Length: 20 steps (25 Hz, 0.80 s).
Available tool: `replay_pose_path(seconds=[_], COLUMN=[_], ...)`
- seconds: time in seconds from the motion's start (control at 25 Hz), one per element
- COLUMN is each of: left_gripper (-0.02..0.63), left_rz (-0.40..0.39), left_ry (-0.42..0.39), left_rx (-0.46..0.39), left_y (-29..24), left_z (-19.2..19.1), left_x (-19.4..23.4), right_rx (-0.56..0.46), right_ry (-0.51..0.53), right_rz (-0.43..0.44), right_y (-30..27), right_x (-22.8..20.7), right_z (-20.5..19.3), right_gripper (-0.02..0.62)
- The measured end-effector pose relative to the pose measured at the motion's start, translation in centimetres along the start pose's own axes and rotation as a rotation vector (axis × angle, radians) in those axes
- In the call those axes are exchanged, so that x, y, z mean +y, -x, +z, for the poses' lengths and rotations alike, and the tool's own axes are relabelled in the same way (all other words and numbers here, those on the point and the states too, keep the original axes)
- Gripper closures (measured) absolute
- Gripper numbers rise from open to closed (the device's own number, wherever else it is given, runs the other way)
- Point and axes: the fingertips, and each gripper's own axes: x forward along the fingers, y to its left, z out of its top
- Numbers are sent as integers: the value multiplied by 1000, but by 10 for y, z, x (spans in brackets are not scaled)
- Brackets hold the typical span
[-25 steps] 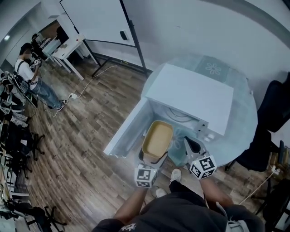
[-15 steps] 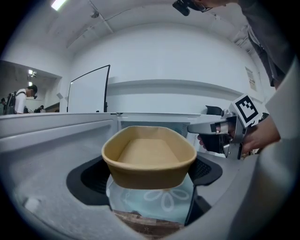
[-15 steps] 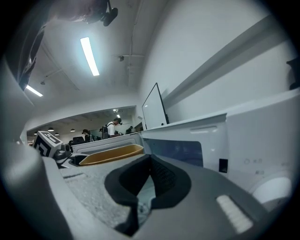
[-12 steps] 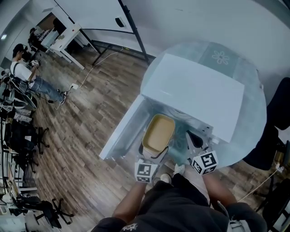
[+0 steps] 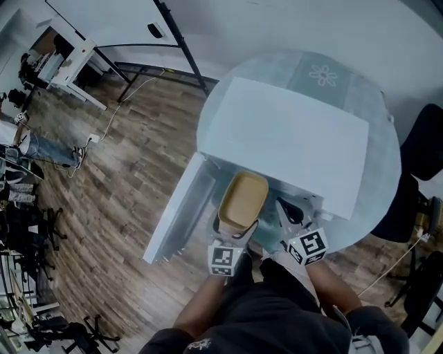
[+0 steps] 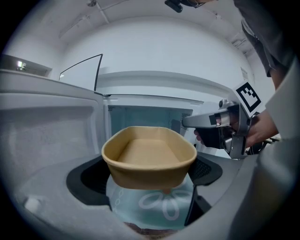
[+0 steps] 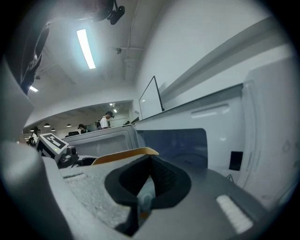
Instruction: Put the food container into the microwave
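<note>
Container-wise, our left gripper [image 6: 148,174] stands wide, clamped on the food container [image 6: 149,154] just before the open microwave [image 5: 287,135]; our right gripper [image 7: 149,159], alongside, is closed and empty.

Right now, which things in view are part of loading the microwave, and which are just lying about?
Job: food container, held in the left gripper; microwave, its door open; right gripper, shut and empty.
Lying about: whiteboard, white desk, black chair, floor cable.
</note>
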Motion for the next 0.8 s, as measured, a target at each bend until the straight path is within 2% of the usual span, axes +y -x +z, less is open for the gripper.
replay_pose_path(seconds=[0.12, 0.4, 0.8], left_gripper=[94, 94, 94], left_rz=[-27, -72, -117], left_ry=[2, 3, -3], left_rx=[3, -14, -35], left_y=[-14, -41, -83], left_z=[-2, -2, -3], left_x=[3, 15, 25], right_rx=[14, -8, 4], right_ry=[-1, -19, -5], right_rz=[-32, -165, -230], right_y=[-5, -18, -32], right_x=[0, -7, -17], right_z=[-6, -15, -35], right_gripper=[594, 594, 594])
